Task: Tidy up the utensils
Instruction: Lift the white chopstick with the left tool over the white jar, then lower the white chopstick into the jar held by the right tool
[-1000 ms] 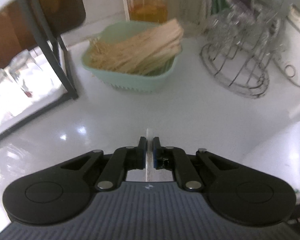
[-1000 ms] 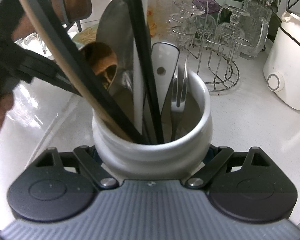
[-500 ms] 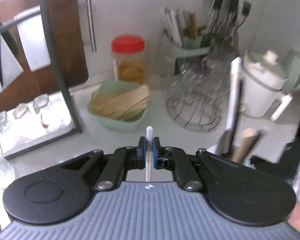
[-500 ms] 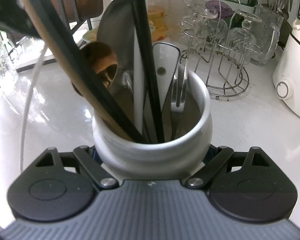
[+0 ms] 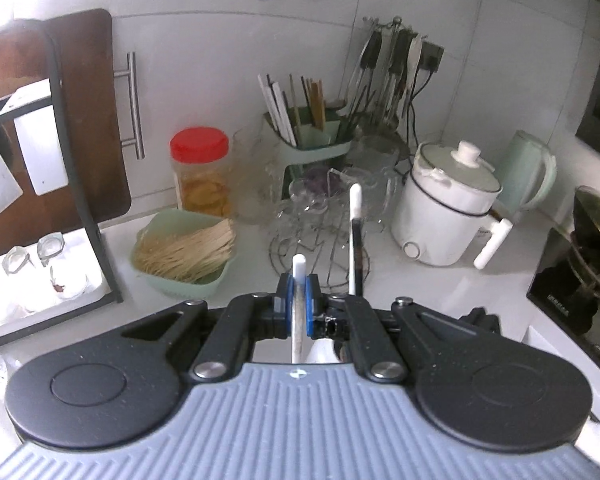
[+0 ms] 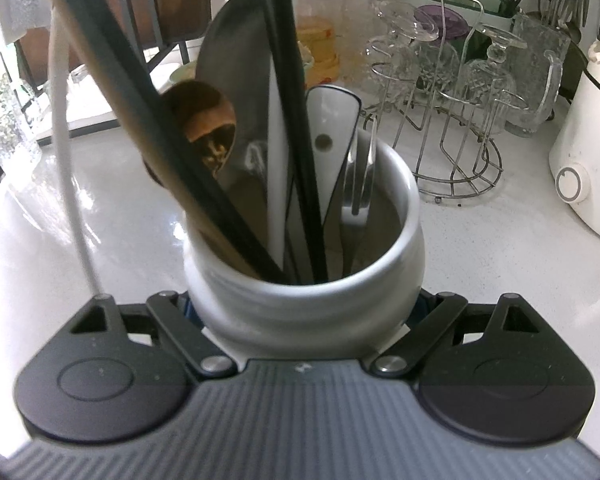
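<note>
Left wrist: left tongs (image 5: pixel 297 306) clamp slim white utensil (image 5: pixel 299 268); right tongs (image 6: pixel 305 312) grip white ribbed crock (image 6: pixel 380 280).

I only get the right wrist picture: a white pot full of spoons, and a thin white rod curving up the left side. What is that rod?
Observer: The left wrist view shows the left gripper shut on a thin white stick; that is probably your rod.
Operator: Something pale green peeks out behind the white pot. What is it?
Observer: A green basket heaped with pale wooden sticks.
Operator: And the white appliance at my right edge?
Observer: From the other side it shows a lid with a white knob on top, so it looks like a small cooker.
</note>
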Motion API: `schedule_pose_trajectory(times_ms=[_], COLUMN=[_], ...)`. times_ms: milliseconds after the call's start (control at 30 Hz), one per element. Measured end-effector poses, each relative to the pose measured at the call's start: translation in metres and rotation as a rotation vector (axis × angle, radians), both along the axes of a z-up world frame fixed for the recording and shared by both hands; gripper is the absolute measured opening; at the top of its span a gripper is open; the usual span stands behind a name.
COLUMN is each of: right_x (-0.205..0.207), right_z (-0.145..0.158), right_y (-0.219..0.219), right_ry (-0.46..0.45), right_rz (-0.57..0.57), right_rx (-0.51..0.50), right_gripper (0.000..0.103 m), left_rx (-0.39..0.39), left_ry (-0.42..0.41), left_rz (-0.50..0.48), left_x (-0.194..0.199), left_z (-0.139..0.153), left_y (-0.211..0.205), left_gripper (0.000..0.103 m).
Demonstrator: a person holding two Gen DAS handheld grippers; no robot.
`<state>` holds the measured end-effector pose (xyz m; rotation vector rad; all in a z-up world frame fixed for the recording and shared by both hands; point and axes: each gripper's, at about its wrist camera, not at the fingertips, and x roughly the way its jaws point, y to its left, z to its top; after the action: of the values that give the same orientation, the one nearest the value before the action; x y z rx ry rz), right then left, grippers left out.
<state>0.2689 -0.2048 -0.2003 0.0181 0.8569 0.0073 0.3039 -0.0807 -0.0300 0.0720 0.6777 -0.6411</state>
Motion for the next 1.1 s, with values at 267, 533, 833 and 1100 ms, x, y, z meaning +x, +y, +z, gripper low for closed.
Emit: schedule_pose_trajectory(times_ms=[267,533,833,1100], right_x=[-0.001,-0.003,-0.002,-0.002], right_z=[0.000,0.000,0.000,0.000], right_y=[0.000,0.001,0.001,0.002], right_ry=[-0.005,-0.008,-0.009,-0.012], right_rz=[0.003,0.004,0.004,-0.003], right_rx=[-0.002,-0.004,-0.005,-0.006], right_gripper=[0.092,0.092,0.092,0.092], left_rx=[-0.054,-0.075,-0.092,-0.137], left_ry=[-0.053,-0.134,-0.207,-0.201], left_rz=[-0.034,-0.089,-0.135,-0.159], left_x=[-0.006,-0.010,-0.013,-0.012], left_z=[0.040,0.083,0.124,0.139], left_y=[0.004,0.002,-0.007,-0.016], left_gripper=[0.007,0.007,0.007,0.007])
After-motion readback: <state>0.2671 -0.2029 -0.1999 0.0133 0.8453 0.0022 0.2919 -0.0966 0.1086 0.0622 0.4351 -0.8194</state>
